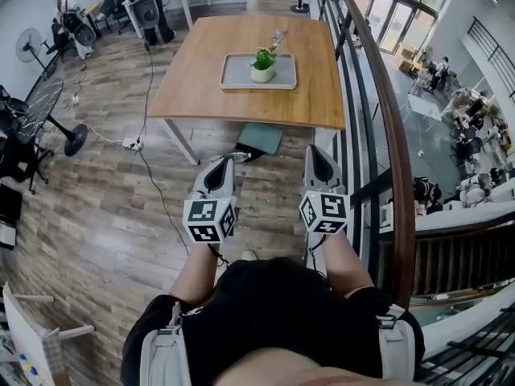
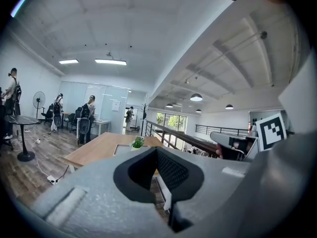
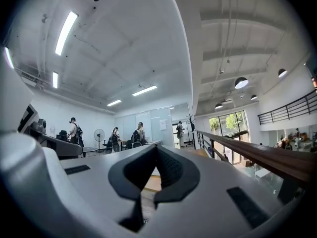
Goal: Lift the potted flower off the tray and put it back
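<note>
The wooden table point(image 1: 201, 87) stands well ahead of both grippers, across a stretch of plank floor. On it lies the grey tray point(image 1: 233, 79), slightly nearer the right gripper's line than the left's. The left gripper point(image 1: 226, 164) and right gripper point(image 1: 315, 151) hang side by side at the person's front, each with jaws pressed together on nothing. The potted flower point(image 1: 262, 64) sits upright in the tray, far beyond their tips.

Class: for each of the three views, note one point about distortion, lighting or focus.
Head view: the wide lens bows the handrail into an arc; the table is evenly lit. Left gripper view: dark vignette in the corners, left tongs close and soft, potted flower tiny. Right gripper view: the ceiling strip light glares white; right tongs loom large.
</note>
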`<state>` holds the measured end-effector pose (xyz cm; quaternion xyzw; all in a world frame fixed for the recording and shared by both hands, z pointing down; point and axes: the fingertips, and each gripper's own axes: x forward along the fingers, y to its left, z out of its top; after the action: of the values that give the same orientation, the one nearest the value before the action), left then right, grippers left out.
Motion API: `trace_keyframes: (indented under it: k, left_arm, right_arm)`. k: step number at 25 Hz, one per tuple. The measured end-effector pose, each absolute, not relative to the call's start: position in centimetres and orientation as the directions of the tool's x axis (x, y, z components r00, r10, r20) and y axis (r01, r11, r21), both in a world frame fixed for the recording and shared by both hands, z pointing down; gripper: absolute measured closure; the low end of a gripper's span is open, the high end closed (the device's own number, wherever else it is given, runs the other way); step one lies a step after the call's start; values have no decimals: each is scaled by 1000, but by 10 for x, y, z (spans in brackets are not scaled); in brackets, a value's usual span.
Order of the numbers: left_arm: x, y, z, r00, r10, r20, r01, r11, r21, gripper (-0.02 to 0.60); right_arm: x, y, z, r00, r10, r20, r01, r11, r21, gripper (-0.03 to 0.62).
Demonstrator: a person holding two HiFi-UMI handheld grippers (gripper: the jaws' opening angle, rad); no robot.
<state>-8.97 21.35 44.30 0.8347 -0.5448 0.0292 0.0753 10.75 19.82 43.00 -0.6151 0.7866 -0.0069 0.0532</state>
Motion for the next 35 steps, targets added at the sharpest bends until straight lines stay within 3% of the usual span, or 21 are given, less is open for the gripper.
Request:
trace_keyframes:
  k: [20,35]
  left_arm:
    - [-162,190,461,469,-875,118,-882,-457,117,569]
    - [-161,112,462,468,-876,118,-883,-460,90,569]
  right_arm:
    - [49,183,438,-149,-987,-63,-988,151,-39,597]
    - [51,103,435,-142,-986,-92,-988,147,-50,597]
